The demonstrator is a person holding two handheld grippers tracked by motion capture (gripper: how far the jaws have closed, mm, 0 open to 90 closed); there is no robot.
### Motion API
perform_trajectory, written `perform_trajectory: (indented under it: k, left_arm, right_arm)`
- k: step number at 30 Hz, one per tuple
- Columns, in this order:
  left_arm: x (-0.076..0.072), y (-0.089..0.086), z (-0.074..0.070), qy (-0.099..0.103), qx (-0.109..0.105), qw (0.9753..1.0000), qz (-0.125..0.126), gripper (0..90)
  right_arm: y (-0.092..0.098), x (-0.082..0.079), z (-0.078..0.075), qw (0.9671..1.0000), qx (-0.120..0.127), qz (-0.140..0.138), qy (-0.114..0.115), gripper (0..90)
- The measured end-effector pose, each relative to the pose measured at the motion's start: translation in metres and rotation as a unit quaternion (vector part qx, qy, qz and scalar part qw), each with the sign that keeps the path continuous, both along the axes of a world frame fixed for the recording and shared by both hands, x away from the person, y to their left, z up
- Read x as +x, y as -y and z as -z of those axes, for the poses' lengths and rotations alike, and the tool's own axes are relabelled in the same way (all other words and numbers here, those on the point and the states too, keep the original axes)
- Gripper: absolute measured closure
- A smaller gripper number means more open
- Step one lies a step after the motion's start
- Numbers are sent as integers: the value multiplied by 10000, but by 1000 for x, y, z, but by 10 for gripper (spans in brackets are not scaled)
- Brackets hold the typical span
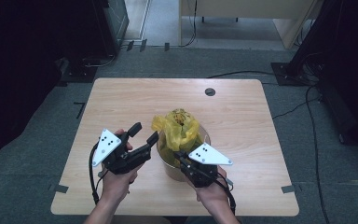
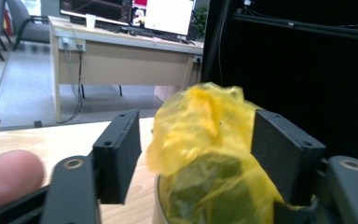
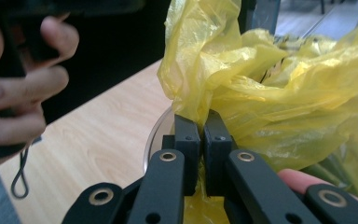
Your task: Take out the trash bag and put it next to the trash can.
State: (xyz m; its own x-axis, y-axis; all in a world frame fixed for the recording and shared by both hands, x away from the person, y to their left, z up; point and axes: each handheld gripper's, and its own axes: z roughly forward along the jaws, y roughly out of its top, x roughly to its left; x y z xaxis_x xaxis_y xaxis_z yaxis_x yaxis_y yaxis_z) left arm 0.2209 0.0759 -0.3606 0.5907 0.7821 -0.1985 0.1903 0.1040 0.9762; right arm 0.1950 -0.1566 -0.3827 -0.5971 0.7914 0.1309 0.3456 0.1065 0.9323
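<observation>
On the wooden table [image 1: 121, 100], toward the middle of its near edge, the left gripper [image 1: 146, 132] has its jaws spread wide, angled toward the far right beside the yellow plastic bag [image 1: 179, 130]. The bag lines an upright round container [image 1: 170, 169], its bunched film rising above the rim. At the container's near rim, the right gripper [image 3: 201, 135] is pinched tight on a fold of the bag.
</observation>
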Motion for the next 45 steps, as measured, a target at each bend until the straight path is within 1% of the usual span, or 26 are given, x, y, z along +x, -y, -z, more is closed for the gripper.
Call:
perform_trajectory:
  k: [4,7,10,12,14,16,18,20,21,24,26,27,28,29,30,31,32,34,35,36,38,40,44,45]
  left_arm:
    - [-1,-8,6,5,33,10000,-53,264]
    - [1,-14,13,-91,57,9998,-173,240]
    - [3,-19,20,-199,141,9994,-260,206]
    - [4,-23,26,-255,225,9987,-367,192]
    - [5,-25,32,-282,334,9977,-521,182]
    - [5,-28,39,-260,437,9963,-687,172]
    - [6,-31,47,-300,537,9950,-790,162]
    - [8,-34,54,-396,660,9932,-873,149]
    - [8,-36,58,-464,692,9925,-893,127]
    - [10,-44,71,-675,841,9894,-969,111]
    - [11,-50,81,-830,960,9862,-1062,108]
    - [11,-52,86,-906,987,9845,-1129,108]
    - [11,-55,91,-955,1051,9824,-1211,106]
    - [12,-57,96,-1015,1102,9800,-1306,105]
    - [13,-59,102,-1091,1160,9768,-1432,105]
    - [13,-61,107,-1151,1239,9744,-1484,105]
    - [15,-62,112,-1235,1248,9734,-1469,105]
    - [17,-62,122,-1382,1477,9662,-1596,100]
    - [18,-63,127,-1447,1586,9631,-1621,100]
    - [19,-63,131,-1523,1659,9606,-1631,99]
    - [21,-63,137,-1629,1780,9566,-1635,100]
    - [22,-63,143,-1735,1936,9517,-1635,100]
    - [24,-64,154,-1919,2081,9449,-1648,100]
    - [25,-64,156,-1949,2106,9438,-1642,100]
  right_arm:
    - [2,0,-6,9998,89,92,179,885]
    - [4,-1,-11,9993,121,130,314,886]
    - [5,-3,-14,9987,139,161,455,886]
    - [6,-4,-17,9982,172,167,553,885]
    - [6,-6,-20,9975,198,138,670,884]
    - [7,-8,-23,9962,201,151,831,885]
    - [7,-9,-26,9956,242,184,881,885]
    - [8,-10,-29,9951,262,185,937,885]
    - [8,-10,-30,9947,272,197,969,885]
    - [10,-11,-34,9940,291,208,1037,885]
    - [12,-12,-36,9933,306,238,1086,885]
    - [13,-12,-37,9931,315,250,1105,885]
    - [14,-12,-38,9930,332,263,1104,885]
    - [15,-12,-39,9926,341,280,1127,885]
    - [16,-13,-39,9924,361,298,1141,885]
    - [16,-13,-40,9921,371,313,1160,885]
    - [17,-13,-40,9918,389,319,1173,885]
    - [18,-13,-42,9912,396,352,1210,884]
    - [18,-13,-42,9910,411,364,1221,885]
    - [18,-13,-43,9906,411,375,1247,885]
    - [19,-14,-44,9899,414,404,1296,885]
    - [20,-15,-45,9888,427,452,1357,884]
    - [25,-16,-48,9865,469,592,1455,885]
    - [26,-16,-48,9858,465,631,1484,885]
